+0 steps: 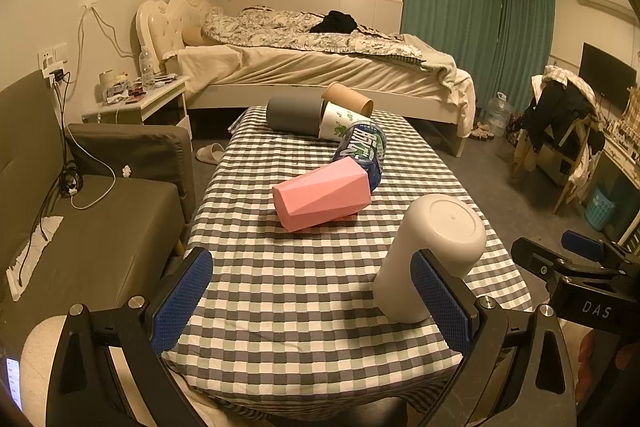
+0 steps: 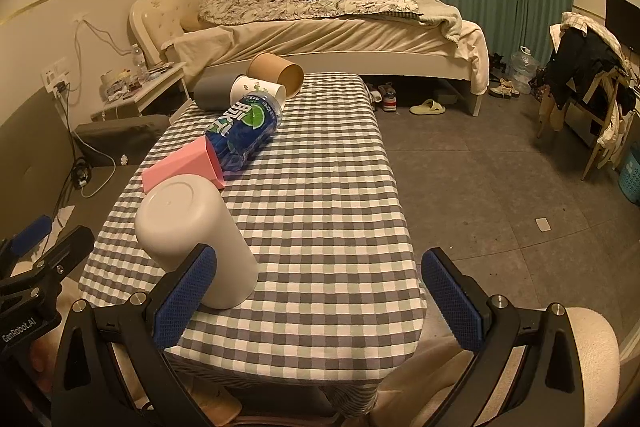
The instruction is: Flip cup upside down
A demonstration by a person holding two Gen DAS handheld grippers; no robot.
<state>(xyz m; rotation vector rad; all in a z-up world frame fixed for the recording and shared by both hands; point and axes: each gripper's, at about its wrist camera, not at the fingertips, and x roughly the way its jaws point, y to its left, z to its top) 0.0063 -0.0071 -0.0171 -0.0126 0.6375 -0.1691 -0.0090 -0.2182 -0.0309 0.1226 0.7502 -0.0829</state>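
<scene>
On the checked table point(image 2: 320, 187) the white cup point(image 2: 192, 239) is already set mouth-down near the front edge, both the left gripper point(image 1: 312, 303) and right gripper point(image 2: 316, 299) are spread wide holding nothing, so the pink cup point(image 1: 324, 197) lying sideways is judged next for grasping.

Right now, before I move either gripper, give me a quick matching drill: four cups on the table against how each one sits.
Things:
1. white cup
2. pink cup
3. grey cup
4. brown paper cup

States:
A. lying at the far end, partly hidden by the printed paper cup
B. standing base up, nearest the grippers
C. faceted, on its side mid-table
D. open mouth showing in the right wrist view

Pairs: 1-B, 2-C, 3-A, 4-D
</scene>
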